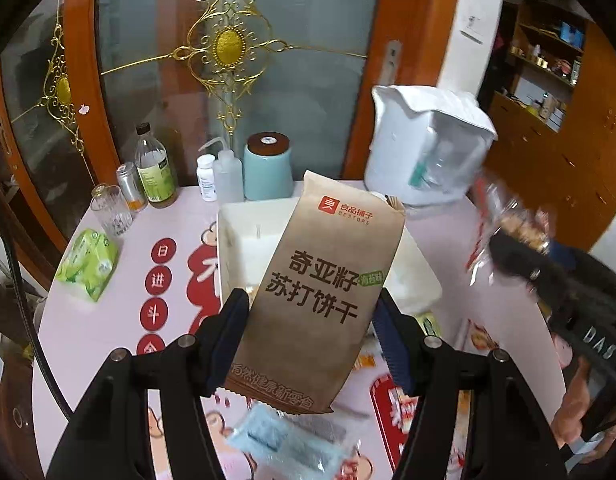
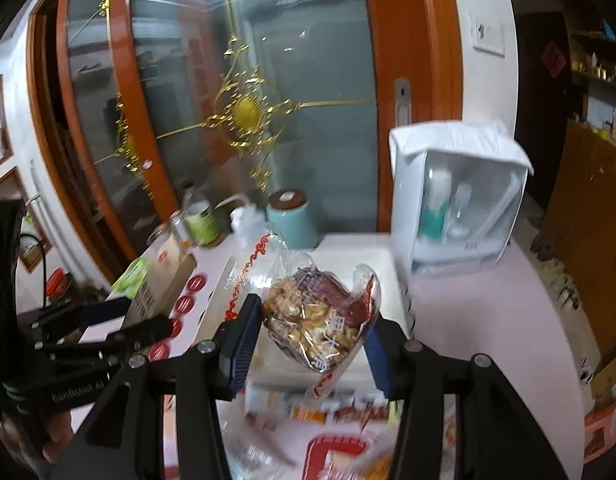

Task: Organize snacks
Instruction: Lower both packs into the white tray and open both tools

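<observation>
Snacks are both lifted: your left gripper [image 1: 312, 336] pinches the brown cracker bag [image 1: 324, 288] at frame centre, your right gripper [image 2: 308, 344] pinches the clear snack bag [image 2: 320, 312]. The white bin [image 1: 243, 236] behind looks nearly empty; packets remain along the bottom edge.

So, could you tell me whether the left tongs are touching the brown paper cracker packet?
Touching. The left wrist view shows the left tongs with both blue pads pressed against the sides of the brown paper cracker packet, lifted above the table.
</observation>
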Motion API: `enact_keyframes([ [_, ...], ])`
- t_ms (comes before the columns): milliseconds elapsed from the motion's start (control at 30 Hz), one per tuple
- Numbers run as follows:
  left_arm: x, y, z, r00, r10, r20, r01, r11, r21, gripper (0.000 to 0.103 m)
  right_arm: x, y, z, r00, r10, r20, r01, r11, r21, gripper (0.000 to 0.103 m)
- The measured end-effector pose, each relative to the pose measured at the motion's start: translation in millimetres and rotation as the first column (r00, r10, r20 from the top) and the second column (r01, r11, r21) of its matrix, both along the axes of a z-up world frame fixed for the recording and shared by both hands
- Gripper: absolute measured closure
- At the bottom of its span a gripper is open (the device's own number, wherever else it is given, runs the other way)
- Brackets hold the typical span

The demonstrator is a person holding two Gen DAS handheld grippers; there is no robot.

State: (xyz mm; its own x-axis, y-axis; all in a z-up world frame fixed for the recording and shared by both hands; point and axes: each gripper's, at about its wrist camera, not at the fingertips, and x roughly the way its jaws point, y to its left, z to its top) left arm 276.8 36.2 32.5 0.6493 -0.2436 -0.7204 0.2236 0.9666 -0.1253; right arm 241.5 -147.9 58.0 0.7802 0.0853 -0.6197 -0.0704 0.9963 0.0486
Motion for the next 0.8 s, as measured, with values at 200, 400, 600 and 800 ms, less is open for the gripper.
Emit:
enact_keyframes([
  [200,52,-11,-21,1.000,0.027,-0.012,-0.027,0.999,0.040,0.042,55,1,-24,0.998,-0.016,-0.064,0.013,0.999,-0.039,0.054],
  [400,88,-20,-62,0.995,0.046,-0.093,-0.041,0.998,0.058,0.041,94,-1,-82,0.979,-0.046,-0.200,0.033,0.997,-0.067,0.053],
  [600,108,-25,-103,0.984,0.060,-0.168,-0.046,0.995,0.088,0.041,116,-7,-125,0.952,-0.056,-0.301,0.046,0.998,-0.041,0.053],
  [800,111,-24,-123,0.972,0.024,-0.232,-0.016,0.999,0.037,0.011,121,-8,-152,0.924,-0.041,-0.380,0.037,0.999,-0.016,0.046],
])
